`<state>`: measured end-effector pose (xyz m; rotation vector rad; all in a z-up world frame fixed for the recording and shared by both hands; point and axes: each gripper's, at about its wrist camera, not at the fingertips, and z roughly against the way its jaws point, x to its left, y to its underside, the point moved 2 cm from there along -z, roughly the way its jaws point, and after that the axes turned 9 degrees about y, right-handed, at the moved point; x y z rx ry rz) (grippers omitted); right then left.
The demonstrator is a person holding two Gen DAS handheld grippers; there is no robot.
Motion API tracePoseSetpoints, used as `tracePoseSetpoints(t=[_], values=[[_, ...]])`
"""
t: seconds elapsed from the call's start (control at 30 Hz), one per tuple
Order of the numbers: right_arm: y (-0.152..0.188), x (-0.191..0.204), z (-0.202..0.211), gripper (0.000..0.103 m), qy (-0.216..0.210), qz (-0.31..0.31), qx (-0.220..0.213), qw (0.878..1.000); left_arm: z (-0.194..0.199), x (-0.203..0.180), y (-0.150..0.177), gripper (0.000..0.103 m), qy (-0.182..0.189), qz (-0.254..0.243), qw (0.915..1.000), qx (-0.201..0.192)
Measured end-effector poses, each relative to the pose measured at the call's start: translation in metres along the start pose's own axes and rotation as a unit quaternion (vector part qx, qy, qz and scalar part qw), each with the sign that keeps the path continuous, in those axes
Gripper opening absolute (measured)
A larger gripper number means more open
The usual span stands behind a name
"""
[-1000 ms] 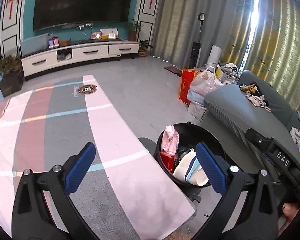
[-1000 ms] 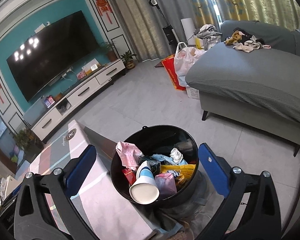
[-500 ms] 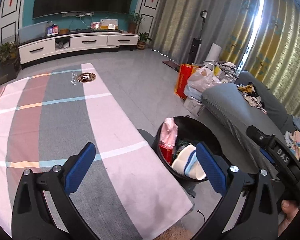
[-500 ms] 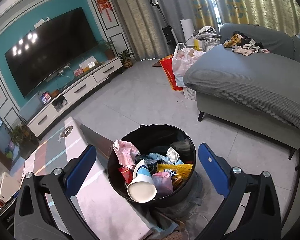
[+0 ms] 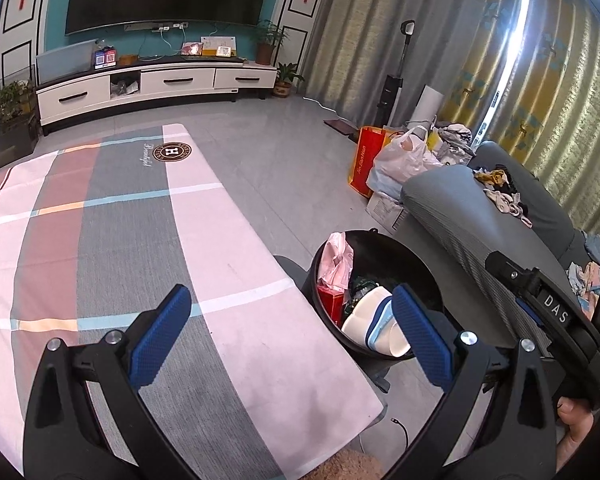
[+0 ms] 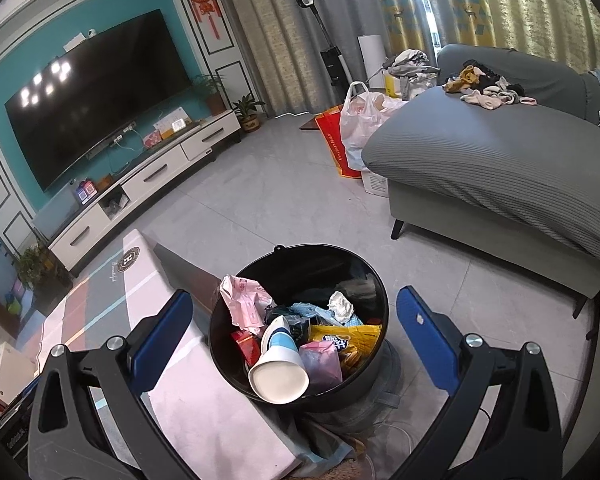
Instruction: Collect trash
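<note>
A round black trash bin (image 6: pixel 364 264) (image 5: pixel 404 252) stands on the floor at the table's right end, holding a white paper cup (image 6: pixel 278 376) (image 5: pixel 366 326), a pink wrapper (image 6: pixel 244 304) (image 5: pixel 336 256), a yellow snack bag (image 6: pixel 344 338), a red packet (image 6: pixel 246 342) and crumpled tissue (image 6: pixel 340 306). My right gripper (image 6: pixel 292 336) hovers open above the bin with nothing between its fingers. Over the table's right end my left gripper (image 5: pixel 290 336) is open and holds nothing. The right gripper's black body (image 5: pixel 548 312) shows at the right of the left wrist view.
The table wears a pink, grey and white checked cloth (image 5: pixel 120 240) (image 6: pixel 220 408). A grey sofa (image 6: pixel 500 168) (image 5: pixel 480 220) with scattered clothes stands right of the bin. Red and white bags (image 6: pixel 352 136) (image 5: pixel 384 160) sit on the tiled floor beyond. A TV cabinet (image 5: pixel 156 84) lines the far wall.
Both grippers stay open. Both views have drifted slightly, and the bin sits a little lower in the right wrist view than a second ago.
</note>
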<state>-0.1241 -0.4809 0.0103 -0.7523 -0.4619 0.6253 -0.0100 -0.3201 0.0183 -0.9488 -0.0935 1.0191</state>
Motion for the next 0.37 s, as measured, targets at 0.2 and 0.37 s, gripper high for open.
tracePoseSetpoints(t=[0.2, 0.37], values=[[0.0013, -0.0015, 0.0002, 0.100, 0.002, -0.001, -0.001, 1.000, -0.0014, -0.0016, 0.0010, 0.100, -0.004, 0.000, 1.0000, -0.001], [0.0022, -0.0019, -0.0003, 0.100, 0.003, -0.001, 0.000, 1.000, -0.0010, -0.0013, 0.0027, 0.100, 0.003, 0.007, 1.0000, 0.002]])
